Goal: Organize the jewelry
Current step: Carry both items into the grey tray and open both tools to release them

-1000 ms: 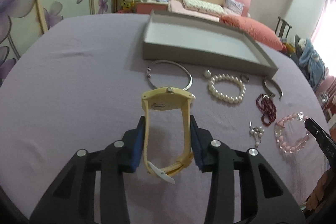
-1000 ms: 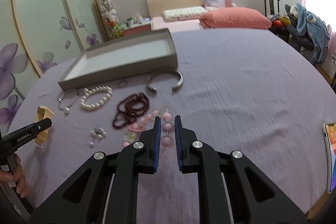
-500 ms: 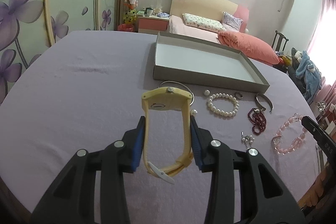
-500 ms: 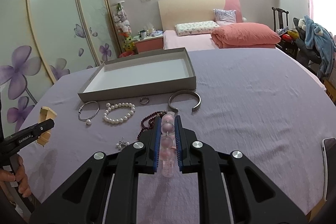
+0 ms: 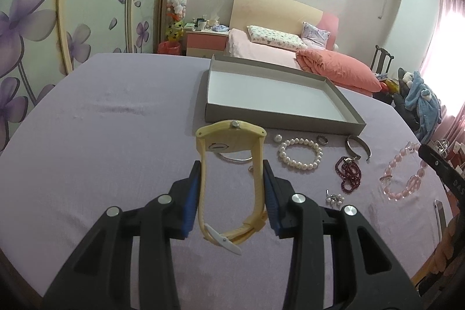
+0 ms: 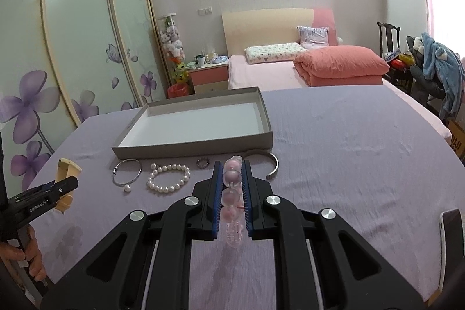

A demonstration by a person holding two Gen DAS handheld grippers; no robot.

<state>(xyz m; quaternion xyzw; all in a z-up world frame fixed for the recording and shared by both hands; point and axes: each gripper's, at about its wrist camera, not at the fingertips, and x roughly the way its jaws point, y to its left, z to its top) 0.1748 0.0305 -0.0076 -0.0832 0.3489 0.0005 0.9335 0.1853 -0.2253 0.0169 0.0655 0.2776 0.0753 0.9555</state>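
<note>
**Tray empty; both grippers loaded**

The purple cloth (image 5: 87, 150) carries a grey tray (image 6: 191, 143) with nothing in it. Along its near wall lie a pearl bracelet (image 5: 300, 153), a dark red bead string (image 5: 348, 175) and a small ring (image 5: 322, 139). The left gripper (image 5: 231, 173) is clamped on a yellow watch (image 5: 231, 132); the right gripper (image 6: 232, 175) is clamped on a pink bead bracelet (image 6: 231, 177)

One tray (image 5: 279, 118), one watch (image 5: 231, 135), three beaded bracelets (image 5: 300, 157), two bangles (image 6: 128, 172), one ring (image 6: 203, 163).
</note>
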